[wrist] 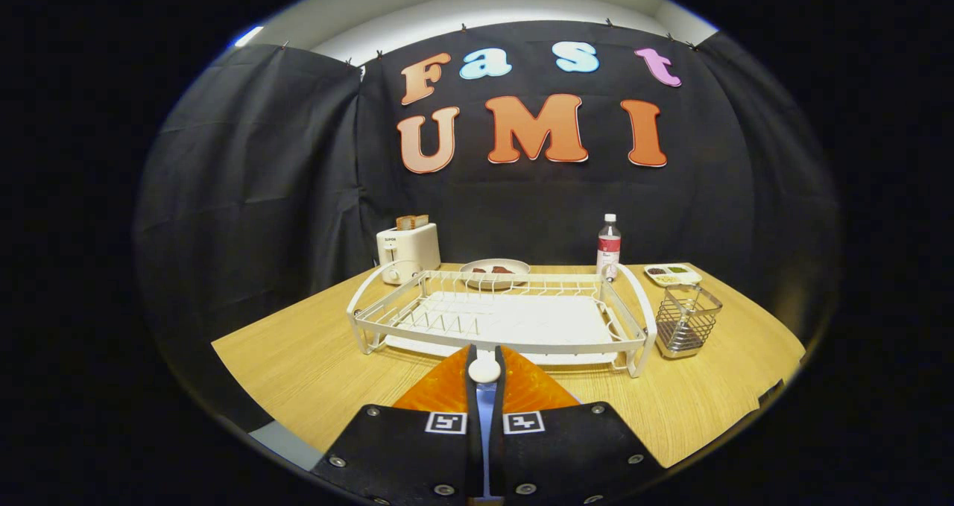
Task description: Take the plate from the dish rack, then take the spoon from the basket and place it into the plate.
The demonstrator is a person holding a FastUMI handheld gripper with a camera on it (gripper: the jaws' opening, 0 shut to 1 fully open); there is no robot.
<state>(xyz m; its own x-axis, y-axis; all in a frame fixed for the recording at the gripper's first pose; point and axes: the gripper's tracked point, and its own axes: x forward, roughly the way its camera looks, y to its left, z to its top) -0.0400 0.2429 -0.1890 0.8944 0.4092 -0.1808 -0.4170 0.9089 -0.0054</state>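
Observation:
My gripper (485, 352) hangs low over the wooden table, just in front of the white dish rack (373, 327). Its two black fingers (417, 446) stand nearly together, and a spoon (484, 370) is pinched between them. The spoon's white rounded end pokes up at the fingertips, and its pale blue handle runs back down the narrow gap. Beneath the fingers lies the orange plate (440, 393), flat on the table, showing on both sides of them. The wire basket (686, 320) stands at the rack's right end with nothing in it that I can see.
The rack holds no dishes. Behind it are a white toaster (407, 251) with bread slices, a grey plate of food (495, 269), a water bottle (609, 245) and a small white tray (672, 274) of food. Bare tabletop (298, 364) lies left of the plate.

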